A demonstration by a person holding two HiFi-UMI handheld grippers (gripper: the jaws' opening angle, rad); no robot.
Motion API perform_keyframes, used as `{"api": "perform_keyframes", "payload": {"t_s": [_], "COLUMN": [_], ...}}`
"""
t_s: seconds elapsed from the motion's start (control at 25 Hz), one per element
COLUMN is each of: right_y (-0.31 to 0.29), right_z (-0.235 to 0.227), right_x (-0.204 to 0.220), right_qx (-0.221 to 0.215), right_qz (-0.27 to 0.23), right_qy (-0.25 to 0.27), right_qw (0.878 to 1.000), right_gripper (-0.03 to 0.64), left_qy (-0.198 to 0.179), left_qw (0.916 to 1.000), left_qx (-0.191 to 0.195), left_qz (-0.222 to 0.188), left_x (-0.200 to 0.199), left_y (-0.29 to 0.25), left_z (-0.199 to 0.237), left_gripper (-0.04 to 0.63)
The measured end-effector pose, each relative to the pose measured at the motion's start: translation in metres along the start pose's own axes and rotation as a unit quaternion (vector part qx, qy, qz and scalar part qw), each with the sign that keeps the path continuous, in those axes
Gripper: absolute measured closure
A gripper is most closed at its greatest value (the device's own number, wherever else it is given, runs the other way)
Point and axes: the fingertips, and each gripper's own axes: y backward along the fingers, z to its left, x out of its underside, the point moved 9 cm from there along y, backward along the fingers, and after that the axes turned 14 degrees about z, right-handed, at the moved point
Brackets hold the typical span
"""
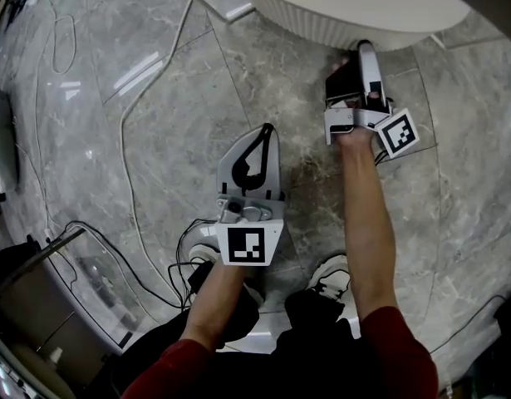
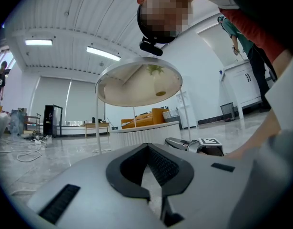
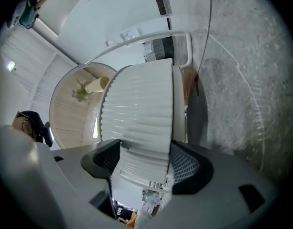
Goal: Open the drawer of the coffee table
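The person's left forearm is bent close beneath the head camera. It holds the left gripper [image 1: 260, 144] pointing forward above the grey marble floor [image 1: 114, 98], jaws pressed together on nothing. The right arm stretches out straight to the round white coffee table [image 1: 363, 2] at the top of the head view. There the right gripper [image 1: 361, 55], rolled onto its side, has its jaws clamped across the table's ribbed drawer [image 3: 141, 123] front. Loose cables [image 1: 135, 214] lie on the floor at left.

Head view: coffee table [image 1: 355, 7] cut off by top edge. Right gripper [image 1: 365, 48] tips lost under rim. Clutter [image 3: 141, 209] below ribbed drawer front [image 3: 141, 118] too blurred to name.
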Motion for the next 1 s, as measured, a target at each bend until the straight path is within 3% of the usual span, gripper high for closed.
{"api": "perform_keyframes", "payload": {"t_s": [0.6, 1.0], "right_y": [0.025, 0.064], "right_z": [0.012, 0.033], "right_x": [0.015, 0.038], "right_qx": [-0.003, 0.009], "right_qz": [0.023, 0.067], "right_qy": [0.001, 0.024], "right_qw": [1.0, 0.997], "right_gripper": [0.31, 0.31], "left_qy": [0.0, 0.018], "left_qw": [1.0, 0.9998], "left_qx": [0.005, -0.008], "left_qz": [-0.006, -0.008], "left_x": [-0.005, -0.006], "left_y": [0.005, 0.008], "left_z": [-0.001, 0.004], "left_gripper": [0.581, 0.581]}}
